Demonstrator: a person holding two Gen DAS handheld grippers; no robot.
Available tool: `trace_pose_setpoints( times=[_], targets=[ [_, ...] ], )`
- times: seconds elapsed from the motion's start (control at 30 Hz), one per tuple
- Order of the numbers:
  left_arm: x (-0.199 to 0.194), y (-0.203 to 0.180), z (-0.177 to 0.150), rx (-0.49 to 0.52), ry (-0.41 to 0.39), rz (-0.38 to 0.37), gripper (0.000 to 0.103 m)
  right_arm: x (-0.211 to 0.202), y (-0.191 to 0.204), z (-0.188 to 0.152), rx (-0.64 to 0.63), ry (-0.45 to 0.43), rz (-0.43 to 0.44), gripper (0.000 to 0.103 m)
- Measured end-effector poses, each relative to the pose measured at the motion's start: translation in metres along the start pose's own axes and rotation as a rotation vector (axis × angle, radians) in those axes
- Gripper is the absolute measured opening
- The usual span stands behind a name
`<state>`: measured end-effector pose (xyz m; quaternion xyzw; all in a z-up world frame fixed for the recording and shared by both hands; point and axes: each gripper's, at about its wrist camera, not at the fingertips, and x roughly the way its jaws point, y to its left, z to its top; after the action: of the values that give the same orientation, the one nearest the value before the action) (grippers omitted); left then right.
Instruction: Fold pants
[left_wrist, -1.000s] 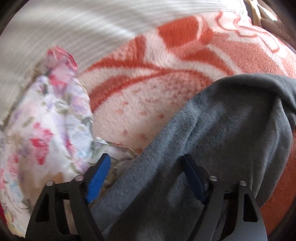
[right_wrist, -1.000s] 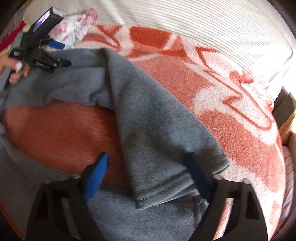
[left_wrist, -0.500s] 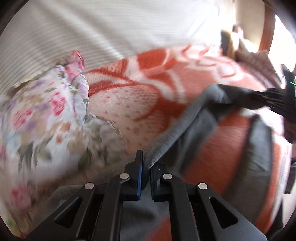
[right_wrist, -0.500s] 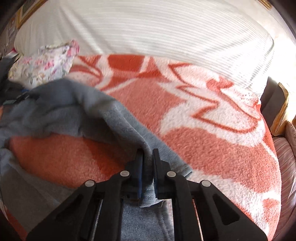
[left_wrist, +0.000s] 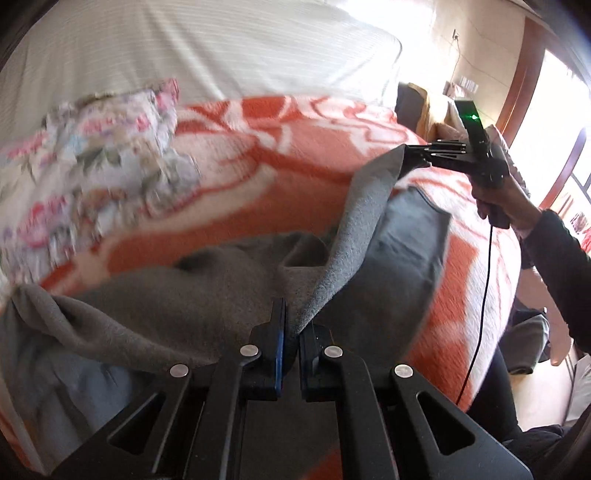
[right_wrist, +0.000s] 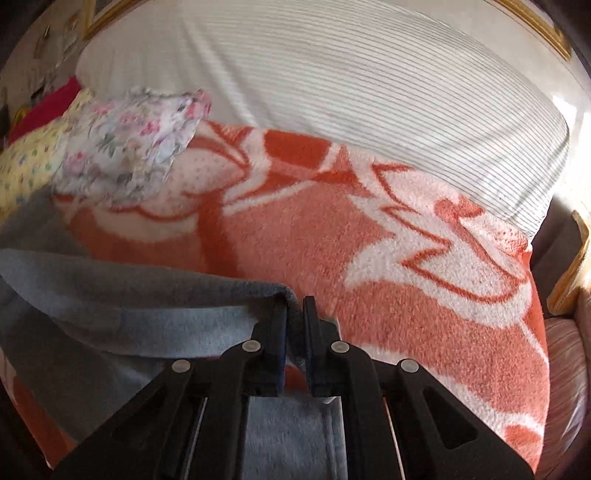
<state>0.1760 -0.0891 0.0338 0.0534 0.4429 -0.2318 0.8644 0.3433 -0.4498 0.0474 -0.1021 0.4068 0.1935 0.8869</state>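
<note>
Over blanket (right_wrist: 424, 295) middle: left gripper (left_wrist: 291, 332) and right gripper (right_wrist: 295, 325), wide apart a second ago, now both clenched on pants (left_wrist: 207, 295); edge lifted taut, fold under way.

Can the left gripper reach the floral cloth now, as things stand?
Probably not: the left gripper is shut on the grey pants, so it has no free grip. The floral cloth lies uncovered on the blanket beyond.

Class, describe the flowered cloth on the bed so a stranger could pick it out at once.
Start at the bed's orange-and-white blanket. Follow its far edge, where it meets the striped white sheet, to the left end. The crumpled cloth there is the only one printed with small pink flowers; the pants are plain grey.
</note>
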Motion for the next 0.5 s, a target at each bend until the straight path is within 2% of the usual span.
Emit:
trace_pose_setpoints(
  times=[0.13, 0.3, 0.37, 0.5],
  targets=[
    [0.002, -0.017, -0.022, -0.031, -0.001, 0.005, 0.004, -0.012, 0.0, -0.028, -0.023, 0.026, -0.015, 0.009],
    [0.001, -0.043, -0.04, -0.012, -0.028, 0.038, 0.005, -0.041, -0.016, -0.057, 0.025, -0.021, -0.005, 0.009],
    [0.008, -0.049, -0.05, -0.014, -0.013, 0.026, 0.005, -0.043, -0.017, -0.074, 0.033, 0.01, -0.011, 0.009],
    [0.031, -0.059, -0.075, 0.013, 0.05, 0.065, 0.005, -0.037, -0.015, -0.108, 0.045, 0.07, -0.032, 0.007]
  ],
)
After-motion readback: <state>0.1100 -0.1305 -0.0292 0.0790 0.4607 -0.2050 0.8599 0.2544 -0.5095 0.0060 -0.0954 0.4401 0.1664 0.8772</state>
